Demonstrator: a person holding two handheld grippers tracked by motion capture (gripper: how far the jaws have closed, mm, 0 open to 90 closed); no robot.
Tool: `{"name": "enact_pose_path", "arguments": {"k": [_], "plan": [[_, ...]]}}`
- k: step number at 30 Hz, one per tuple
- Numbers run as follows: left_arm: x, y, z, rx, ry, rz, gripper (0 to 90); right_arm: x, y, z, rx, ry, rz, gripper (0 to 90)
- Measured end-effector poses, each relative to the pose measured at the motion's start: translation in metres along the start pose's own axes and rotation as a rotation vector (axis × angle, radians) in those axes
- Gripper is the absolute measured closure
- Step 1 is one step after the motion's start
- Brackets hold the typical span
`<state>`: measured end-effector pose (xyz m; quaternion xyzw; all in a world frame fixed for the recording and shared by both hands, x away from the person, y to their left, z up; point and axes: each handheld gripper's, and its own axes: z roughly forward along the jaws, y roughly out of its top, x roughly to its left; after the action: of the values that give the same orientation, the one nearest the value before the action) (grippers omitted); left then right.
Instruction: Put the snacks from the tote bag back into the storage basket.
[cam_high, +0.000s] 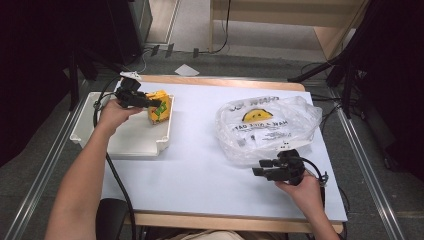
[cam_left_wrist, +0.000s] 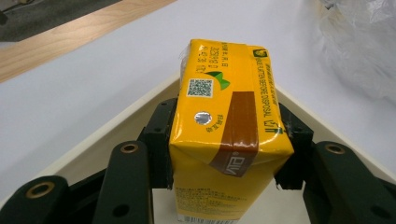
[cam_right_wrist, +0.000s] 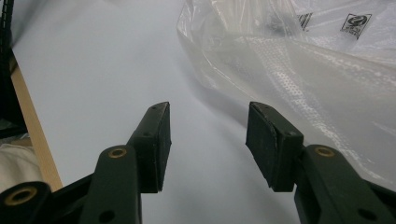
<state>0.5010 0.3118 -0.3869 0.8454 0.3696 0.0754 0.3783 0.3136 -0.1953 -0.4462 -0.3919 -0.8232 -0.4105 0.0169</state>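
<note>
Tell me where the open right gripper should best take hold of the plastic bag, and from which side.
Probably the bag's loose near edge, approached low across the table from the person's side. The right gripper already faces it, jaws open. The film there is crumpled and raised off the white table, giving a fold to pinch; the printed top lies flatter.

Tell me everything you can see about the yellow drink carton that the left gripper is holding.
The yellow drink carton is a small rectangular box of glossy coated card. Its top shows a brown stripe, a QR code, a green leaf mark, small print and a round silver straw seal. The left gripper clamps its two sides between black jaws. It sits above the white plastic tray, at the tray's far right corner.
</note>
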Motion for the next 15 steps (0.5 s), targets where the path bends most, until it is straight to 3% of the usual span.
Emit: {"name": "enact_pose_path", "arguments": {"k": [5,15], "plan": [[-0.0051,0.0012,0.0010,0.019,0.009,0.040,51.4,-0.0001,0.0000,0.0007,0.002,0.000,-0.002,51.0],[-0.0095,0.0057,0.0029,0.048,0.017,0.056,50.0,0.0004,0.0000,0.0015,0.007,0.000,-0.001,50.9]]}}
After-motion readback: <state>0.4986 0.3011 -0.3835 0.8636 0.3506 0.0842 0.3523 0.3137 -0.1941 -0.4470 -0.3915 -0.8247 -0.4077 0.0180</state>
